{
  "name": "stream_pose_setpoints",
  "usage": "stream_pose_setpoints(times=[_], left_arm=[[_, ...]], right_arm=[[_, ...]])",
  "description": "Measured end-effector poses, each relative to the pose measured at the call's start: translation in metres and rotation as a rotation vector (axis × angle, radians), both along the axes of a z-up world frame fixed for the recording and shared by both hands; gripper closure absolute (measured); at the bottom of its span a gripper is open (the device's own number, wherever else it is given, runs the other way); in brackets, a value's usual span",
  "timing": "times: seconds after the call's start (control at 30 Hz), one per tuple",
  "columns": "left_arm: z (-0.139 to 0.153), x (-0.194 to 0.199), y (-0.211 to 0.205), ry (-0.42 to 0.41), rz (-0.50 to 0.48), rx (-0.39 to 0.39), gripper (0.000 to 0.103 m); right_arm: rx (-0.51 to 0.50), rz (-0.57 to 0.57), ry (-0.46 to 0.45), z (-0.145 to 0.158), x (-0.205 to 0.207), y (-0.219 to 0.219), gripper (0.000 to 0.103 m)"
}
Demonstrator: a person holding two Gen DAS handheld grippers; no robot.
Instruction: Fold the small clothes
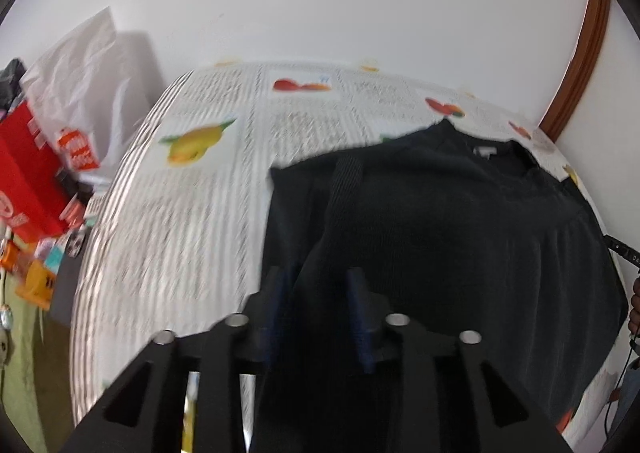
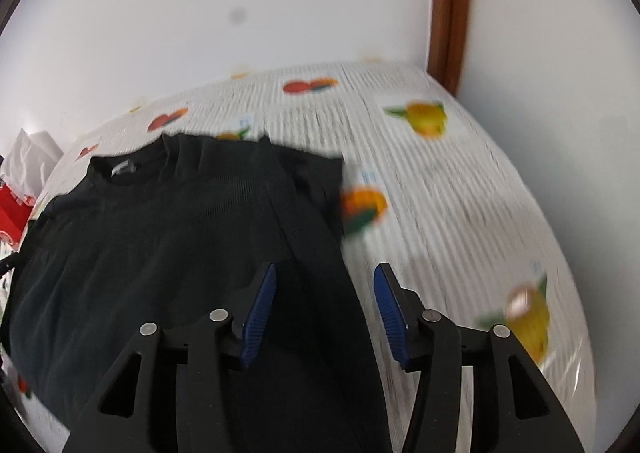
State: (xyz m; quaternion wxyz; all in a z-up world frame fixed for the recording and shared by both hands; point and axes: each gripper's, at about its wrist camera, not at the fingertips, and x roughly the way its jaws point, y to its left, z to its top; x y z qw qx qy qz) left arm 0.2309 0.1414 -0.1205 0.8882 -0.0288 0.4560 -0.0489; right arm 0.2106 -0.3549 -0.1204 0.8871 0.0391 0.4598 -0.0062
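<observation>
A black shirt (image 1: 460, 221) lies spread on a table covered by a white fruit-print cloth (image 1: 180, 213), with its collar and label (image 1: 484, 150) at the far side. My left gripper (image 1: 320, 293) hovers over the shirt's left edge. Its blue pads stand apart, and a raised ridge of black fabric runs between them; the picture is blurred. In the right wrist view the same shirt (image 2: 160, 245) fills the left half. My right gripper (image 2: 324, 293) is open over the shirt's right edge, with fabric lying loose between its fingers and the tablecloth (image 2: 440, 193) under the right one.
A white plastic bag (image 1: 80, 85), a red box (image 1: 28, 173) and small clutter stand off the table's left end. A brown door frame (image 2: 450, 13) rises behind the table's far right corner. A hand (image 1: 634, 309) shows at the right rim.
</observation>
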Motion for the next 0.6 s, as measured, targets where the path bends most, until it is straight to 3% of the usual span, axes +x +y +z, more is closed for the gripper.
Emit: stream_pose_setpoints(times=[0.1,0.23,0.43,0.5,0.57,0.6], left_arm=[[-0.007,-0.023,0.008,0.032,-0.027,-0.009,0.069],[-0.015,-0.055,0.021,0.052,-0.03,-0.035,0.068],[-0.022,-0.075,0.031,0.048,0.005,-0.113,0.067],[-0.024,-0.076,0.035,0.049,0.027,-0.15,0.07],[-0.025,-0.076,0.035,0.035,0.029,-0.186,0.083],[-0.025,-0.077,0.033,0.026,0.03,-0.187,0.091]], right_arm=[[0.025,-0.004,0.042,-0.015,-0.018,-0.007,0.051],[0.138,-0.017,0.036,-0.021,-0.033,-0.019,0.05],[0.22,-0.013,0.064,-0.026,-0.018,-0.017,0.05],[0.21,-0.004,0.069,-0.027,-0.011,-0.012,0.06],[0.191,0.015,0.069,-0.025,-0.006,-0.005,0.083],[0.15,0.018,0.053,-0.022,-0.006,-0.001,0.086]])
